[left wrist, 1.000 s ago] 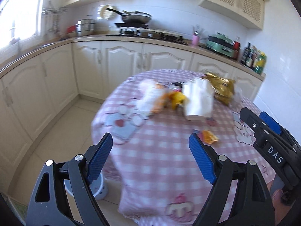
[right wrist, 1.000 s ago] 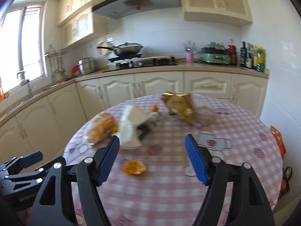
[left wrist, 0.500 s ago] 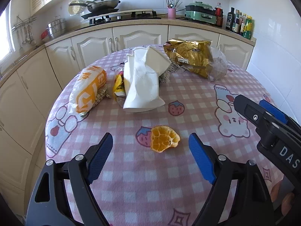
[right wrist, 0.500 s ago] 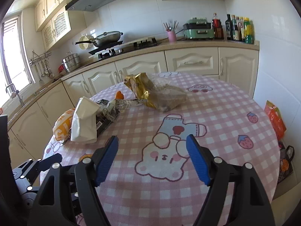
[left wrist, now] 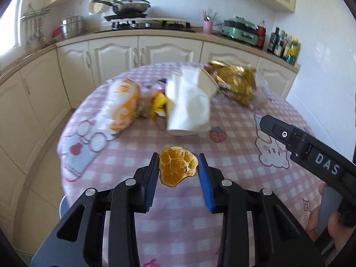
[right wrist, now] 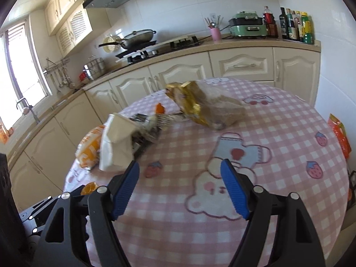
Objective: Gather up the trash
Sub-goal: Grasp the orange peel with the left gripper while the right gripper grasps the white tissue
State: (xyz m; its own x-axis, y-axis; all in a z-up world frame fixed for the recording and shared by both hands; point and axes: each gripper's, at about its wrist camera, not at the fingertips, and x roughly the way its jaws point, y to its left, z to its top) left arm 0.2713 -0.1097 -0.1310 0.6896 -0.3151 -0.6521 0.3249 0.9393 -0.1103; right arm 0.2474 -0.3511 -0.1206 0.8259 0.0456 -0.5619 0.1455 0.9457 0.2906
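Note:
A curled orange peel (left wrist: pixel 178 169) lies near the front of the round table with a pink checked cloth (left wrist: pixel 222 222). My left gripper (left wrist: pixel 178 156) is closing on it, both blue pads against its sides. Farther back lie a white paper bag (left wrist: pixel 189 106), an orange-and-white bread bag (left wrist: pixel 122 102), a yellow wrapper (left wrist: pixel 159 102) and a gold snack bag (left wrist: pixel 233 82). My right gripper (right wrist: pixel 180 163) hovers open over the bear print, nothing between its pads. In the right wrist view the white paper bag (right wrist: pixel 115 142) is left of it and the gold snack bag (right wrist: pixel 189 102) beyond.
Cream kitchen cupboards (right wrist: pixel 178 75) curve behind the table, with a hob and pan (right wrist: pixel 138 37) and bottles (right wrist: pixel 296 26) on the counter. An orange bag (right wrist: pixel 340 133) hangs past the table's right edge. A pale stool (left wrist: pixel 63 207) stands below the left edge.
My left gripper has come forward and down to the orange peel and its jaws have narrowed around it. The right gripper has shifted slightly over the table and stays open.

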